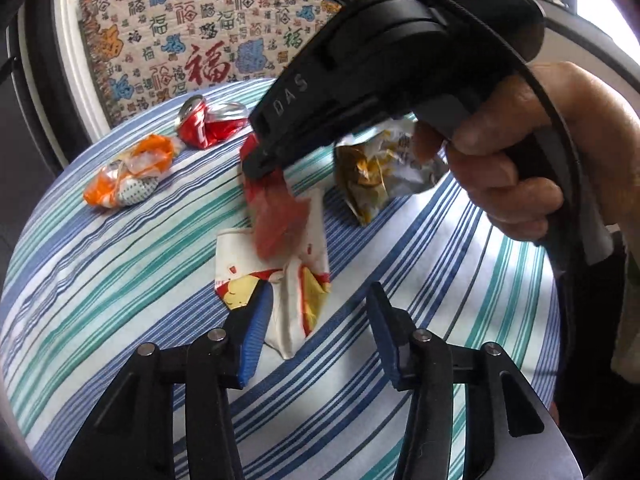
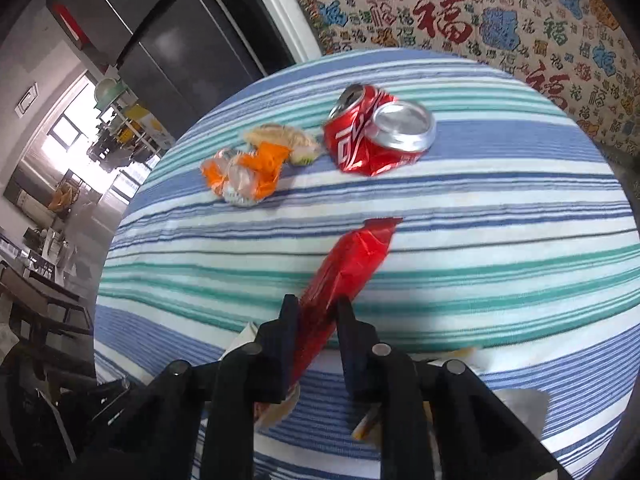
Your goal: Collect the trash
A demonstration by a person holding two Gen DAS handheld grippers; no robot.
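The right gripper point(image 2: 314, 308) has its jaws shut tight on a shiny red plastic wrapper point(image 2: 346, 264). The wrapper sticks out past the jaws and hangs above the round desk with the blue, green and white striped cloth point(image 2: 500, 200). In the left wrist view the same red wrapper point(image 1: 276, 216) dangles from the tip of the right gripper point(image 1: 260, 164), and a person's hand point(image 1: 516, 160) holds that gripper by its black handle.

The left gripper point(image 1: 316, 304) has its jaws partly open, with nothing pinched between them. Its blue pads point(image 1: 256, 328) are low over the cloth. A crumpled white paper carton with red and yellow pictures point(image 1: 292, 292) lies just in front, close to the left pad.

More trash is on the desk. A crushed red soda can point(image 2: 376, 132) lies near the far side. Beside it is an orange and white crumpled wrapper point(image 2: 244, 172), with a small tan scrap point(image 2: 280, 136) touching it. A yellow and silver snack bag point(image 1: 380, 172) lies past the carton. Behind the desk hangs a cream cloth with red and blue writing point(image 2: 460, 8).
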